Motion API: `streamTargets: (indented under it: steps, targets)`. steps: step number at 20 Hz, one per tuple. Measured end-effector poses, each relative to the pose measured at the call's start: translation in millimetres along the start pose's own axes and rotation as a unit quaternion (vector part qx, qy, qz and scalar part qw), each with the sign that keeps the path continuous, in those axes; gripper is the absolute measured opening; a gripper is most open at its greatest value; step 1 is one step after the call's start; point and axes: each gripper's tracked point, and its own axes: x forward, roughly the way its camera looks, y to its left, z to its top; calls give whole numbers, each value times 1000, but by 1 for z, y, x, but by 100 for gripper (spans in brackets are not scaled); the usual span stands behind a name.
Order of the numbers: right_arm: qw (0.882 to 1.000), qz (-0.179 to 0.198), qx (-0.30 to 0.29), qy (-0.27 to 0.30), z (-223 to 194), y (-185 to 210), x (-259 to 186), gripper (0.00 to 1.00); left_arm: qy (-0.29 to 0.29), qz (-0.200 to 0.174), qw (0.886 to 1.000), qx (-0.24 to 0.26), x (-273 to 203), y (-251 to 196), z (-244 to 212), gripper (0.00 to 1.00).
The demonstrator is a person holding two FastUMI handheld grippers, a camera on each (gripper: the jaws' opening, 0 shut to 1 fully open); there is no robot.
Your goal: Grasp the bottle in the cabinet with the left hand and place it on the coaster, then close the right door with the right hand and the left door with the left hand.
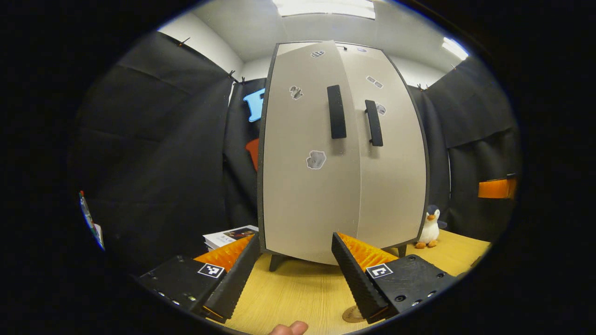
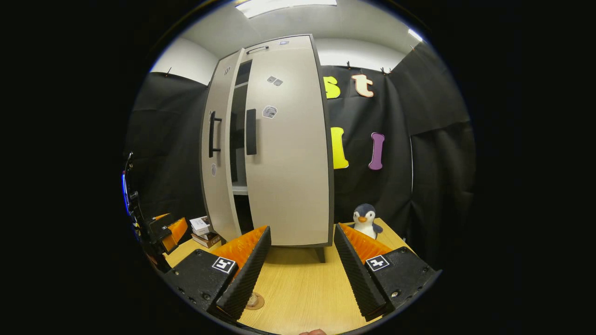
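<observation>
Two grippers, both held before the cabinet (image 1: 342, 153) on the wooden table (image 1: 298, 288).

Left gripper (image 1: 295, 274): jaws wide apart, nothing between them. Right gripper (image 2: 300, 270): likewise spread, empty.

Cabinet: pale grey, two doors, each with a dark vertical handle. Right door (image 2: 286, 149) looks near flush; left door (image 2: 215, 153) stands ajar, a dark gap between them showing a shelf edge.

Bottle: cannot be made out; whether it sits behind the doors cannot be told.

Coaster (image 2: 253, 300): small round brown disc on the table beside the right gripper's finger; nothing stands on the part that shows.

Step judged in hand: the start, reaching for the bottle. Next move calls for the left gripper to pass through or widen the gap at the left door handle (image 1: 336, 111).

Sundries: toy penguin (image 2: 366, 219), stacked books (image 1: 229, 236).
</observation>
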Motion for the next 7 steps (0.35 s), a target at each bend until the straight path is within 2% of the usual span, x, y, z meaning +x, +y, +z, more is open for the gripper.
streamTargets:
  steps: [7]
  targets:
    - [1000, 5, -13, -1, 3, 9, -6, 84, -11, 0, 1000, -12, -2, 1, 11, 95]
